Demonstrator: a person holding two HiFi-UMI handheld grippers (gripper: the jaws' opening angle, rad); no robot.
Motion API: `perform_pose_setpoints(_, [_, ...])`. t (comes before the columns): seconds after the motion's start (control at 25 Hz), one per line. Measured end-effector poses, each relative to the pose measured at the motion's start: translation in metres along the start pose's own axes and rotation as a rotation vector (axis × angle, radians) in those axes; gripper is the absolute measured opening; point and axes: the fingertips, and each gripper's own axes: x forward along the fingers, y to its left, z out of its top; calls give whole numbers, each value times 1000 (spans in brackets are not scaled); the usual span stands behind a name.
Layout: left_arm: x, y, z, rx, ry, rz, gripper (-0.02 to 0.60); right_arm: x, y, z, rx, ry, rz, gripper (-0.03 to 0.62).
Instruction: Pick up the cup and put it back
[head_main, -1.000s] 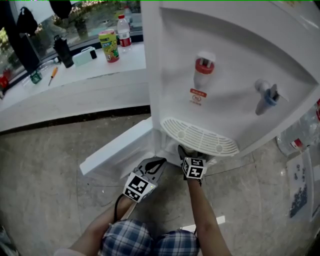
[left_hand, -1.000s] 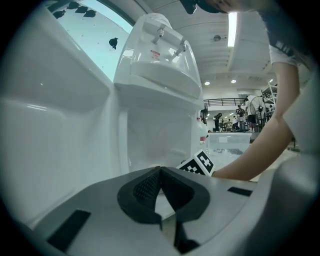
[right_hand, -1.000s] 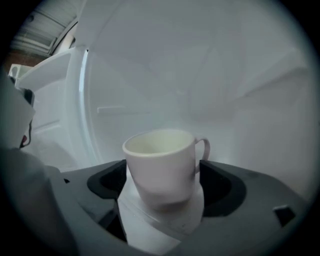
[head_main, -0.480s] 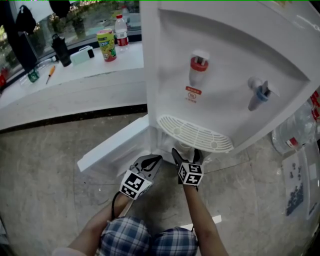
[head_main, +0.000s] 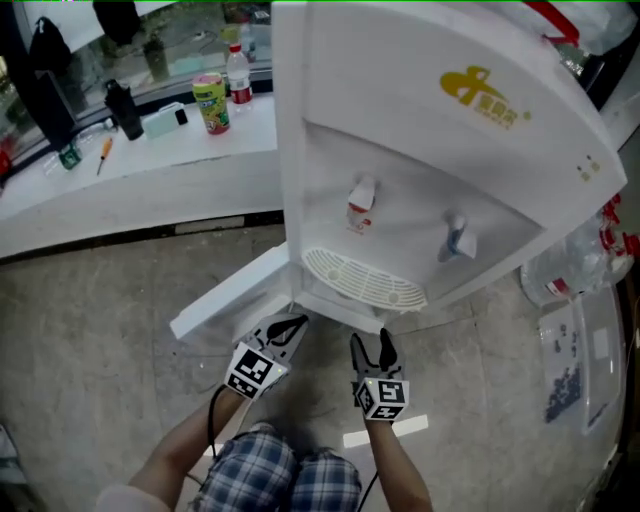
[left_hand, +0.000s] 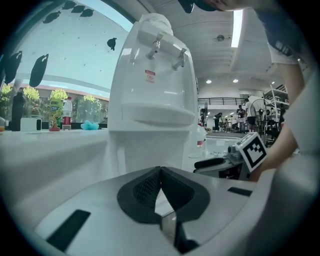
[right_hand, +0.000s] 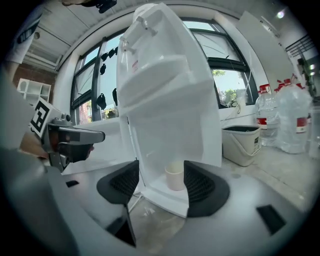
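Apparently the put-back is done: the small pale cup (right_hand: 175, 176) stands upright on the floor of the water dispenser's (head_main: 400, 140) open lower compartment, and nothing touches it. The right hand-held gripper (head_main: 371, 348) is aimed at it from well short. Its jaws are moderately apart and have just been closing, with nothing between the pads; the cup only shows beyond them. The left hand-held gripper (head_main: 290, 325) is closed and empty, near the swung-open cabinet door (head_main: 235, 292). I judge that little of the task is left, perhaps nothing.

In the head view the cup is hidden under the drip tray (head_main: 362, 282). The left gripper view shows no compartment at all. Whether the cup holds anything cannot be told.
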Motion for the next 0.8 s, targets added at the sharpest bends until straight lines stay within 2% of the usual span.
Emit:
perform_pose_setpoints(0.16, [-37, -11, 62, -4, 43, -10, 25, -65, 3, 63, 30, 0, -66, 237])
perform_pose_setpoints(0.28, [-61, -18, 130, -14, 51, -5, 25, -109, 5, 137, 21, -40, -113, 149])
perform_pose_setpoints(0.36, [-78, -20, 180, -29, 41, 20, 25, -136, 10, 190, 22, -60, -129, 113])
perform_pose_setpoints(0.6, [-139, -33, 322, -49, 31, 58, 25, -210, 31, 352, 19, -117, -160, 44])
perform_pose_setpoints(0.8, [-184, -37, 439, -62, -2, 86, 25, -271, 39, 470, 15, -141, -185, 25])
